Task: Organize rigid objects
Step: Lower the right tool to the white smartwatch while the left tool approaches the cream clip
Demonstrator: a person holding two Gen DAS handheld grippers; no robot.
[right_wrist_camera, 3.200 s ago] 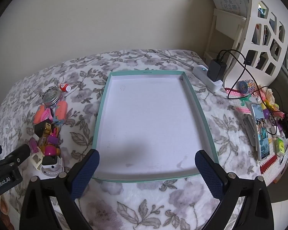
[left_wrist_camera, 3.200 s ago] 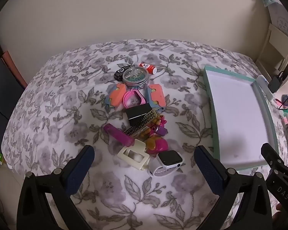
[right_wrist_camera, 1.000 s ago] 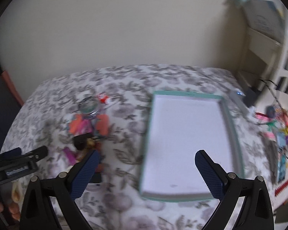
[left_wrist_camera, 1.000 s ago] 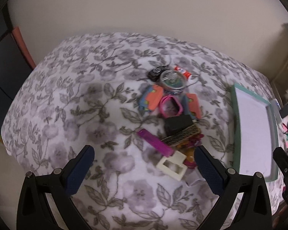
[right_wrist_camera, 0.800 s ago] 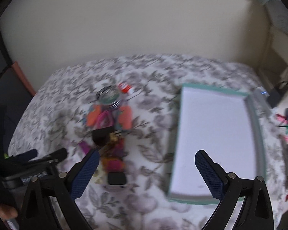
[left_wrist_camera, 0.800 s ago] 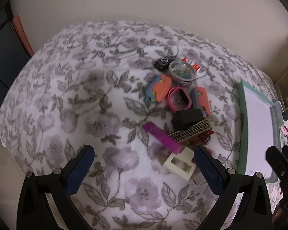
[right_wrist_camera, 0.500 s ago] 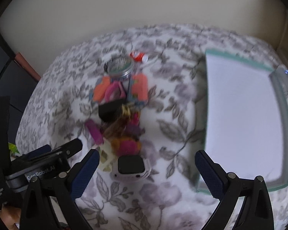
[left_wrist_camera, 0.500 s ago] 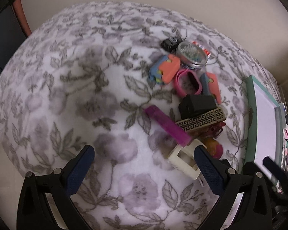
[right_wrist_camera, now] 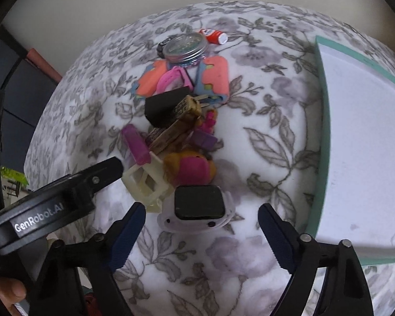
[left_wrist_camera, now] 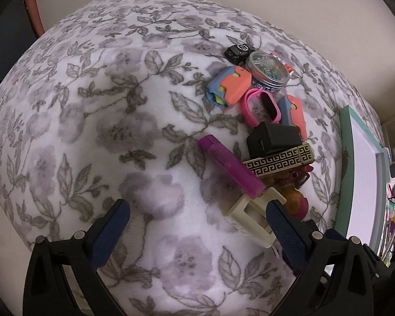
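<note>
Cloth (left_wrist_camera: 97, 137) white with grey-lilac flower-and-leaf print; tray (right_wrist_camera: 319, 121) teal rim, white inside; bar (left_wrist_camera: 231, 167) magenta; box (left_wrist_camera: 273, 139) black; case (left_wrist_camera: 279, 162) cream with black Greek-key pattern; clip (left_wrist_camera: 250, 217) cream; watch (right_wrist_camera: 198, 202) black face, white body; band (left_wrist_camera: 260, 104) pink.

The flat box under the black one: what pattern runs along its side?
A black-and-cream Greek key pattern on the box, clearest in the left wrist view.

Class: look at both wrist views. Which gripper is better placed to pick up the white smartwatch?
Probably the right gripper: the white smartwatch lies just ahead of its closing jaws, nothing gripped yet. The left gripper sits open by the cream clip, watch hidden from it.
</note>
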